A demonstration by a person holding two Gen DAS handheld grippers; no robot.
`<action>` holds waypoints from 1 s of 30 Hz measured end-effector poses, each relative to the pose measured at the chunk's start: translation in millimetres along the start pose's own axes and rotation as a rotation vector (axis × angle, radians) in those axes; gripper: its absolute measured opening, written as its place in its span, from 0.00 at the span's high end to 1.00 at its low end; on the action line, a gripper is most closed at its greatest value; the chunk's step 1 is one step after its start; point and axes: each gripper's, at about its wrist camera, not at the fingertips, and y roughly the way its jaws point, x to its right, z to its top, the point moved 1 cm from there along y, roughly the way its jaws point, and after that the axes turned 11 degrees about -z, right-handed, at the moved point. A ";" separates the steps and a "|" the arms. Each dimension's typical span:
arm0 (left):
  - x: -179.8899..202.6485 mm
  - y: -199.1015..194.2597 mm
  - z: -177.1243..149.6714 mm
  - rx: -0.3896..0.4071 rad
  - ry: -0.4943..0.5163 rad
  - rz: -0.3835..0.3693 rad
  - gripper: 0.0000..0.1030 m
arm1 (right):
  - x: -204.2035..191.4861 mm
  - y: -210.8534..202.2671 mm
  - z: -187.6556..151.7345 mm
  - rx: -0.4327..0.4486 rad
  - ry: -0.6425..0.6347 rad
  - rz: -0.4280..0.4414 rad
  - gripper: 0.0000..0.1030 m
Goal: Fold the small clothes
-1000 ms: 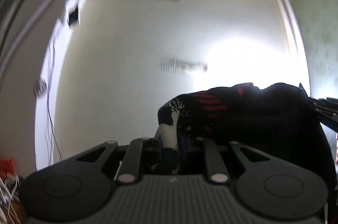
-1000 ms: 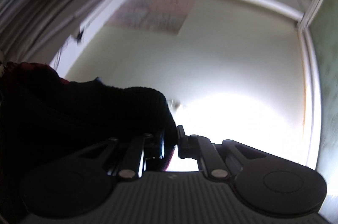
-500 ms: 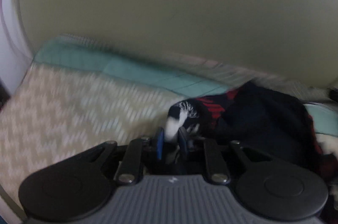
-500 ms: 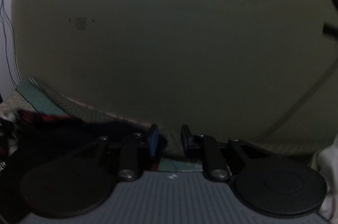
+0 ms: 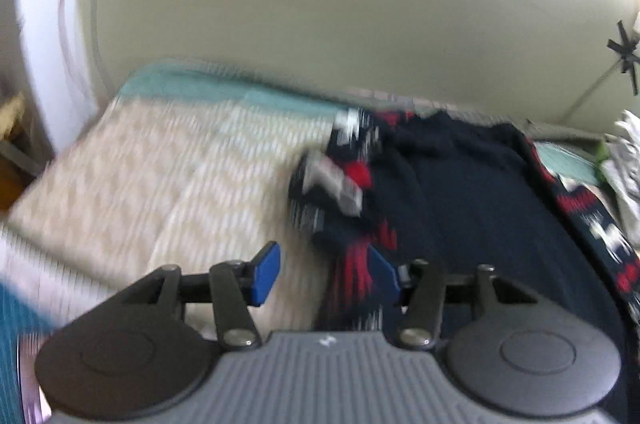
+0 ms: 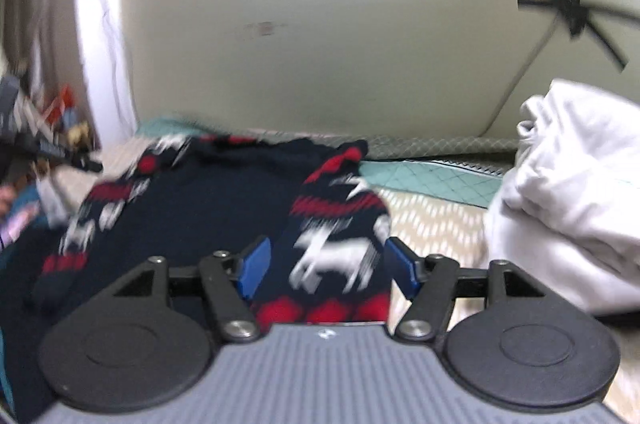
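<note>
1. Left wrist view, 9 o'clock: bed [image 5: 168, 167] with a cream zigzag cover and a teal strip along its far edge. Blurry.
2. Left tongs [image 5: 324, 274] at 6 o'clock: blue pads [image 5: 266, 274] spread wide, gripping nothing. The left pad is over the bare cover; the right pad is against the near left edge of the sweater.
3. Sweater [image 5: 460, 191], dark navy with red and white pattern, lies on the bed from 12 to 4 o'clock of the left tongs. A bunched patterned part sits at its left edge, around 12 o'clock.
4. Far right, 3 o'clock: pale cloth [image 5: 628, 159] just beside the sweater; too blurred to name.
5. Right wrist view, 9 o'clock: clutter [image 6: 52, 127] at the bed's left side, unclear.
6. Sweater [image 6: 208, 207] spreads from 10 to 12 o'clock on the bed [image 6: 436, 220], navy middle, patterned bands on both sides.
7. Right tongs [image 6: 327, 270] at 6 o'clock: spread wide, nothing clamped. A patterned part with a white animal figure lies between the pads [image 6: 256, 266]; whether they touch it, cannot tell.
8. White folded cloth pile [image 6: 568, 199] at 3 o'clock, on the bed, apart from the sweater.
</note>
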 end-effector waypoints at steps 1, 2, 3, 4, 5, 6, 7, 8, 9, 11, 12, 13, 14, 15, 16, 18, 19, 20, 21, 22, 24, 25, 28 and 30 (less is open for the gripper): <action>-0.1 -12.6 -8.7 -0.004 -0.016 -0.014 0.49 | -12.9 -16.6 -6.3 0.004 -0.046 0.003 0.37; -3.7 -23.3 -20.0 -0.010 -0.031 -0.034 0.47 | -21.0 -37.0 -11.6 0.006 -0.077 0.012 0.36; -5.1 -32.5 -29.2 -0.014 -0.031 -0.048 0.44 | -31.6 -43.9 -18.4 -0.008 -0.101 0.021 0.36; -6.4 -39.4 -38.9 -0.016 -0.021 -0.055 0.42 | -39.5 -47.9 -25.7 -0.035 -0.127 0.018 0.36; -7.1 -46.0 -48.0 -0.015 -0.012 -0.054 0.41 | -45.5 -47.1 -31.8 -0.056 -0.158 0.001 0.40; -7.7 -49.4 -56.1 -0.018 -0.013 -0.052 0.41 | -49.7 -44.8 -39.5 -0.082 -0.198 -0.035 0.45; -8.8 -51.0 -62.1 -0.026 -0.024 -0.056 0.41 | -48.0 -41.6 -44.2 -0.114 -0.222 -0.060 0.72; -9.7 -52.3 -68.8 -0.033 -0.041 -0.069 0.41 | -40.9 -43.4 -44.9 -0.123 -0.204 -0.048 1.00; -10.2 -53.6 -73.3 -0.037 -0.051 -0.086 0.41 | -28.4 -41.7 -42.2 -0.149 -0.176 -0.066 1.00; -9.5 -56.5 -79.7 -0.037 -0.042 -0.090 0.41 | -0.9 -39.8 -35.0 -0.119 -0.190 -0.221 1.00; -8.6 -58.1 -80.7 -0.031 -0.034 -0.086 0.41 | 23.4 -36.7 -26.8 -0.106 -0.177 -0.340 1.00; -8.6 -60.0 -81.6 -0.025 -0.031 -0.087 0.41 | 51.3 -33.0 -18.5 -0.097 -0.137 -0.463 1.00; -9.0 -60.6 -81.1 -0.021 -0.032 -0.092 0.41 | 80.0 -30.8 -11.1 -0.088 -0.077 -0.596 1.00; -9.2 -60.6 -80.9 -0.019 -0.034 -0.095 0.41 | 106.1 -32.0 -5.3 -0.089 -0.005 -0.716 1.00; -8.8 -60.4 -80.0 -0.017 -0.032 -0.092 0.41 | 122.3 -38.0 -1.0 -0.086 0.062 -0.787 0.98; -6.8 -61.8 -80.5 -0.012 -0.014 -0.085 0.38 | 130.0 -67.0 4.4 -0.019 0.204 -0.730 0.46; -5.5 -61.9 -80.6 -0.012 -0.004 -0.085 0.35 | 125.0 -79.4 4.2 0.015 0.237 -0.635 0.35; -4.3 -60.9 -80.9 -0.014 0.007 -0.085 0.34 | 115.6 -88.5 2.9 0.010 0.260 -0.512 0.35; -3.6 -58.6 -81.0 -0.022 0.017 -0.081 0.33 | 104.8 -93.5 0.4 -0.008 0.275 -0.417 0.35; -3.3 -55.2 -81.3 -0.033 0.023 -0.077 0.33 | 90.5 -99.5 -4.3 -0.018 0.291 -0.326 0.35; -2.9 -47.1 -82.4 -0.061 0.033 -0.068 0.35 | 60.2 -104.0 -17.0 -0.052 0.319 -0.161 0.35; -2.7 -43.8 -83.4 -0.074 0.036 -0.065 0.38 | 42.7 -104.6 -24.7 -0.076 0.319 -0.085 0.36; -1.1 -36.9 -87.0 -0.101 0.045 -0.055 0.46 | -9.8 -106.4 -49.9 -0.121 0.285 0.032 0.36; 3.4 -36.9 -89.1 -0.103 0.077 -0.053 0.66 | -36.5 -106.8 -64.0 -0.137 0.270 0.062 0.36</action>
